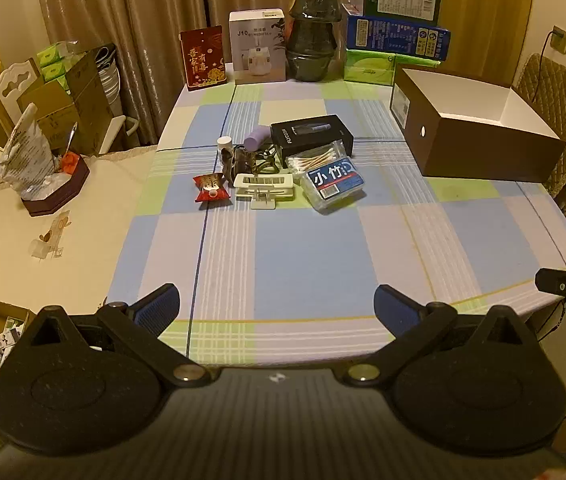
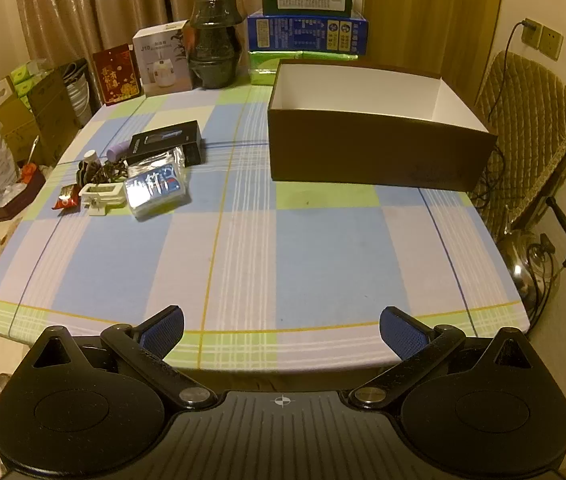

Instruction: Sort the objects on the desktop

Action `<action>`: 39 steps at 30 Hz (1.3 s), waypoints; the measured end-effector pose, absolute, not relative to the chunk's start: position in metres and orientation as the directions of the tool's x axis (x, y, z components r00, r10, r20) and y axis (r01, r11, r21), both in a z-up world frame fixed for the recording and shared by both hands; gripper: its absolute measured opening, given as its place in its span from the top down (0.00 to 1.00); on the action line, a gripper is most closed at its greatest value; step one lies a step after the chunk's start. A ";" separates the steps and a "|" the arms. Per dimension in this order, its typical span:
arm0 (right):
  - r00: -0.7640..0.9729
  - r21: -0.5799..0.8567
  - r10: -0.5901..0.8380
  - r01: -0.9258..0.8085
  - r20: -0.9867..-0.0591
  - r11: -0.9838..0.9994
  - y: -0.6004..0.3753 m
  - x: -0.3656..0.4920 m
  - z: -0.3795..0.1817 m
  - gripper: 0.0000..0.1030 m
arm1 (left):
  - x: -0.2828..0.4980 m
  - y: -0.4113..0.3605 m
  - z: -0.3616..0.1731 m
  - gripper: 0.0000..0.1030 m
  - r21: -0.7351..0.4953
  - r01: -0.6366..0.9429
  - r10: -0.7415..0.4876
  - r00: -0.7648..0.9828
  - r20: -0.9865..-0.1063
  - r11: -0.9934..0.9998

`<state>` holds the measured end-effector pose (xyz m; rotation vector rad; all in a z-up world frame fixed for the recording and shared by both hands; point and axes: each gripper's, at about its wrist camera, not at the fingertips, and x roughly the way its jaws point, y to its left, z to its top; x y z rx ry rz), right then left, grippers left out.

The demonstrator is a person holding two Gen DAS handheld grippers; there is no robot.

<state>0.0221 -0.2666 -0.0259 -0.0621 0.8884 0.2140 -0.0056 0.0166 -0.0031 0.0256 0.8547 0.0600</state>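
A cluster of small objects lies mid-table on the checked cloth: a black box (image 1: 311,133) (image 2: 167,142), a clear cotton-swab case with a blue label (image 1: 333,182) (image 2: 157,190), a white plastic holder (image 1: 263,187) (image 2: 101,194), a red snack packet (image 1: 211,188) (image 2: 66,197), a purple tube (image 1: 257,138), a small white-capped bottle (image 1: 225,144) and a dark tangle (image 1: 251,160). An empty brown box with a white inside (image 1: 475,132) (image 2: 375,128) stands to the right. My left gripper (image 1: 277,304) and right gripper (image 2: 281,326) hover open over the table's near edge, nothing between their fingers.
Along the far edge stand a red card (image 1: 203,58), a white appliance box (image 1: 258,46), a dark jar (image 1: 311,32) and stacked blue and green boxes (image 1: 397,36). A padded chair (image 2: 531,136) and a kettle (image 2: 531,264) are at the right. A second table (image 1: 43,220) adjoins on the left.
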 end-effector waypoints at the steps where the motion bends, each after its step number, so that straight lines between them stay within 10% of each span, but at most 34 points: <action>1: 0.611 0.034 0.159 -0.211 -0.775 0.977 -0.267 0.021 -0.026 0.02 | -0.006 0.017 -0.003 0.01 0.047 -0.043 0.064 0.655 -0.753 0.998; 39: 0.603 0.028 0.162 -0.225 -0.781 0.974 -0.260 0.026 -0.029 0.02 | -0.002 0.018 -0.004 0.01 0.048 -0.046 0.066 0.646 -0.761 0.998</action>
